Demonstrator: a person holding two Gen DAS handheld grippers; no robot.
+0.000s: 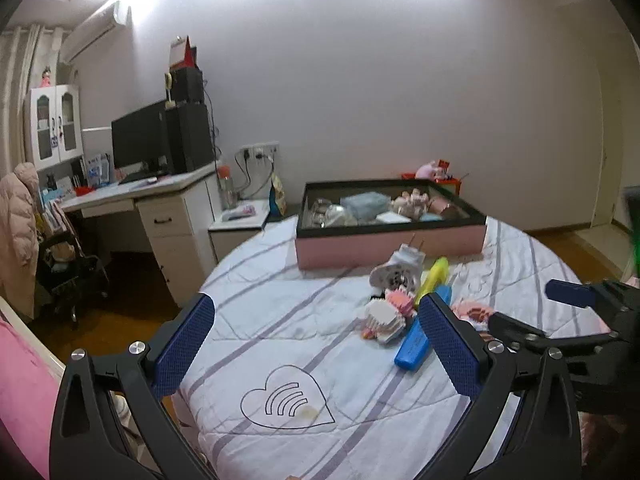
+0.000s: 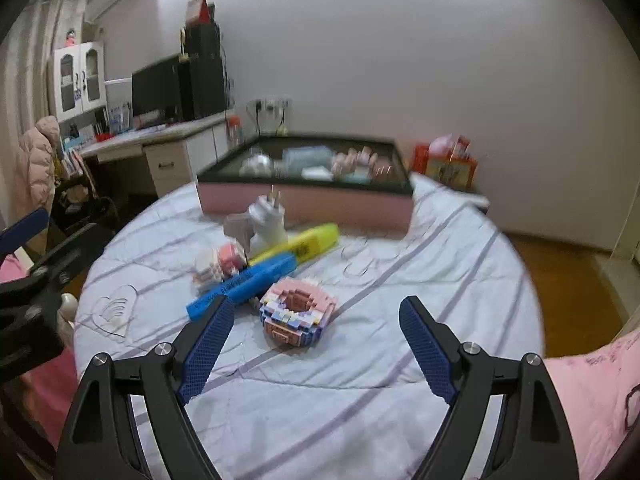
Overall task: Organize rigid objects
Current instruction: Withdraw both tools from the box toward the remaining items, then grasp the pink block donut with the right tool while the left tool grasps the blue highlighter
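**Both grippers spread wide over the cluttered quilt, nothing held**

The pink-sided box [image 2: 308,206] with a dark rim is the landmark: it sits at the far edge of a striped pale quilt [image 2: 360,400] and already holds several small items, among them a pale blue box and some pinkish pieces, too blurred to name more closely. Just in front of the box's pink wall stands a white plug adapter [image 1: 404,266], its two prongs pointing up toward the box. Touching the adapter on the side away from the box lie two highlighter pens side by side, a yellow highlighter [image 2: 300,242] nearer the box and a blue highlighter [image 2: 244,282] beyond it. A small pink and white brick-built figure [image 1: 388,316] lies against the blue pen, on the left of the pens in both views. Farther again from the box, alone on the quilt, sits a brick-built doughnut [image 2: 298,314] with pink icing, upright and flat on its base.

The left gripper [image 1: 316,334] hangs with its blue pads spread wide and nothing between them but bare quilt and an outlined heart; its right finger covers part of the blue pen in the left wrist view. The right gripper [image 2: 318,326] is also spread, its pads standing clear on either side of the doughnut's near edge, not touching it. Far left of the box stands a desk [image 1: 160,192] with a dark monitor [image 1: 138,136]
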